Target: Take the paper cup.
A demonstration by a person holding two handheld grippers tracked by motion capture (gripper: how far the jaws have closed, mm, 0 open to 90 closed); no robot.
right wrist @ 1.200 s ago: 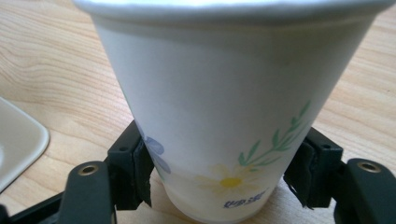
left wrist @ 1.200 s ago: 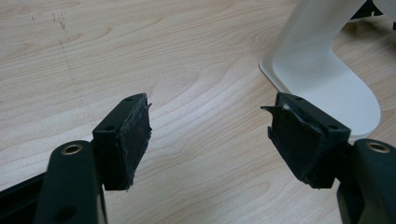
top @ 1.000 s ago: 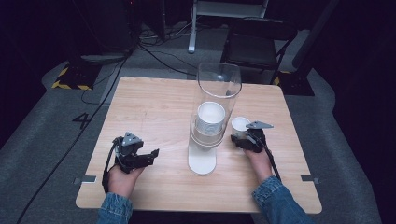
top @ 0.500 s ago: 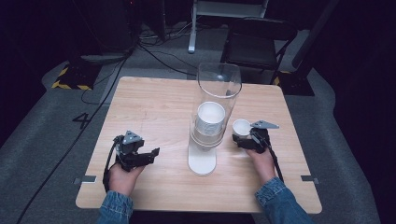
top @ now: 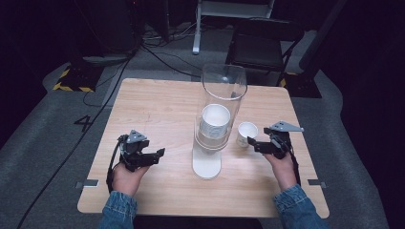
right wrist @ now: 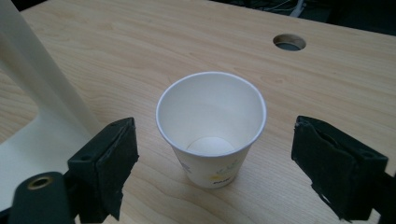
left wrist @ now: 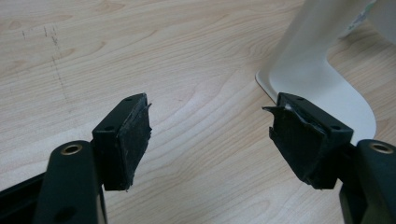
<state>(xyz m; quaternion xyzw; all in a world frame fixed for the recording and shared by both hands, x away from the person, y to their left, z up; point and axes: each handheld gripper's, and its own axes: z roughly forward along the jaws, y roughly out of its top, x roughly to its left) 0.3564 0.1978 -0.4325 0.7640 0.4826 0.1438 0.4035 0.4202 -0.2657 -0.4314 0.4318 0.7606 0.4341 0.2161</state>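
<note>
A white paper cup (top: 247, 133) (right wrist: 211, 135) stands upright on the wooden table (top: 157, 109), just right of a cup dispenser. The dispenser is a clear tube (top: 223, 86) holding a stack of cups (top: 215, 121) on a white base (top: 206, 166) (left wrist: 322, 88). My right gripper (top: 253, 144) (right wrist: 215, 135) is open; its jaws have just been opening and stand either side of the cup without touching it. My left gripper (top: 157, 157) (left wrist: 210, 130) hovers left of the base, open, its jaws just widened slightly, with only bare table between them.
A round cable hole (right wrist: 289, 43) is cut in the tabletop beyond the cup. A black chair (top: 265, 43) and cables (top: 157, 52) lie on the floor past the far edge. Bare wood stretches between the left gripper and the far edge.
The right gripper's jaws have let go of the paper cup and drawn back to the right. The cup now stands alone on the table. The left hand has stayed put.
</note>
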